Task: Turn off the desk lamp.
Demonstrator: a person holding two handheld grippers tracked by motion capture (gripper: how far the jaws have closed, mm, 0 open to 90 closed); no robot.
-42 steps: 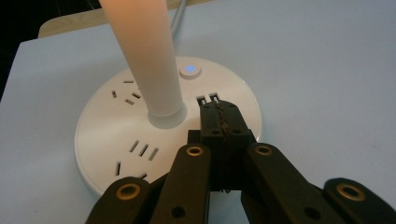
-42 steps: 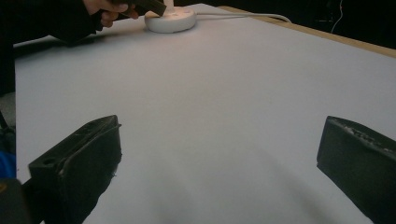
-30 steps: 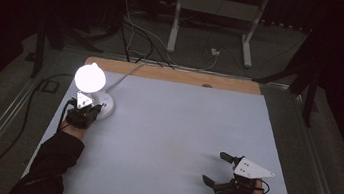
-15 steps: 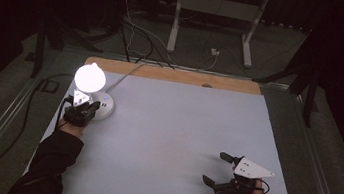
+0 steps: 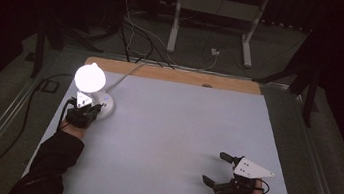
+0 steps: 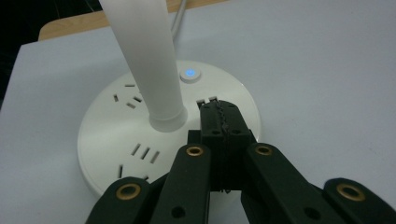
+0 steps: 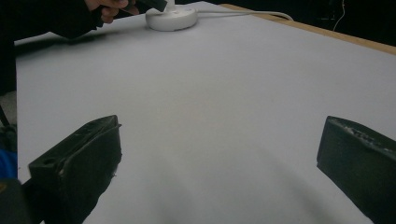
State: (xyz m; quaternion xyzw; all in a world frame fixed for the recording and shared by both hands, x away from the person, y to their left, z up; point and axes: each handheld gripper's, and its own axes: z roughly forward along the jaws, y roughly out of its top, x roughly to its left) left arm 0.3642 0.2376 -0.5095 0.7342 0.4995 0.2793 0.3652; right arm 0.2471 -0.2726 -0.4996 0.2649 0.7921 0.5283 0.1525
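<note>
Change logged: our left gripper [image 5: 88, 111] has drawn back slightly toward us along the lamp base [image 5: 103, 109]; its jaws, closed together, now sit over the base's near part.

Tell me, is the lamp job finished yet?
Looks mostly done: the lamp head glows bright and the round button on the lamp base shows a blue light. In hand: the left gripper, jaws shut, hovers over the base near the button. Left: perhaps just pulling away. The right gripper waits open on the table.
</note>
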